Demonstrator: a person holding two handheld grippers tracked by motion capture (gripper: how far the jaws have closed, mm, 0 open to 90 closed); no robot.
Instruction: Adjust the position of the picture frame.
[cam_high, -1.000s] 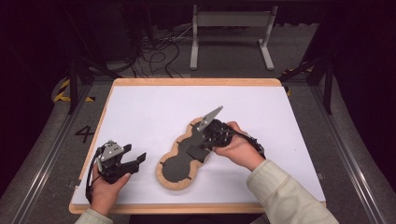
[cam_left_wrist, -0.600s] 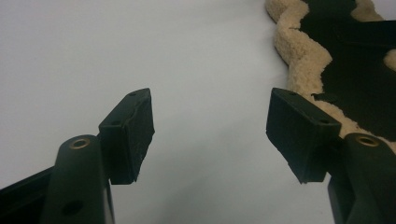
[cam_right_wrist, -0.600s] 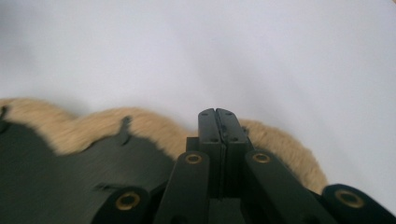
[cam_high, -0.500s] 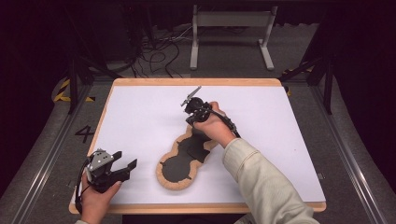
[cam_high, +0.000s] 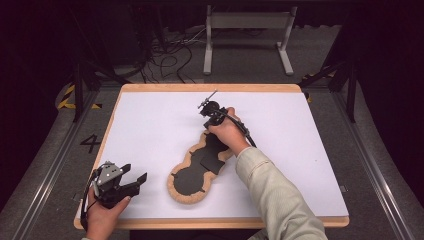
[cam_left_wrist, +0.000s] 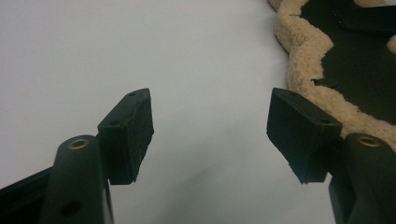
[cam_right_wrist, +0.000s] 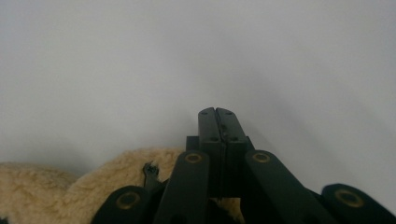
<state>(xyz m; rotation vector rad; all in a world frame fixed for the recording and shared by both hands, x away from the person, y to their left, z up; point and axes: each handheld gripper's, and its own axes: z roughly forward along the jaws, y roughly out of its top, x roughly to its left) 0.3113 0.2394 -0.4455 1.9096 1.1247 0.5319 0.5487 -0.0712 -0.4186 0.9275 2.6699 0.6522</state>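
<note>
A peanut-shaped black pad with a tan fleece rim (cam_high: 192, 175) lies flat on the white table top (cam_high: 150, 125), slanting from front middle toward the centre. My right gripper (cam_high: 209, 111) is at the pad's far end, held by a hand in a pale sleeve. In the right gripper view its jaws (cam_right_wrist: 217, 114) are pressed together with nothing seen between them, above bare table, with the fleece rim (cam_right_wrist: 93, 186) at the lower left. My left gripper (cam_high: 134, 183) is open near the front left corner. Its jaws (cam_left_wrist: 212, 126) stand wide apart over bare table, the fleece rim (cam_left_wrist: 303, 56) just right of them.
The wooden table edge (cam_high: 210, 88) frames the white top. Beyond it are a grey metal stand (cam_high: 247, 30) and loose cables (cam_high: 165, 55) on the floor. A dark rail (cam_high: 385, 190) runs along the right side.
My right gripper lifted off the pad's upper part and moved toward the far middle of the table, jaws staying shut. My left gripper drew back toward the front left corner, still open.
</note>
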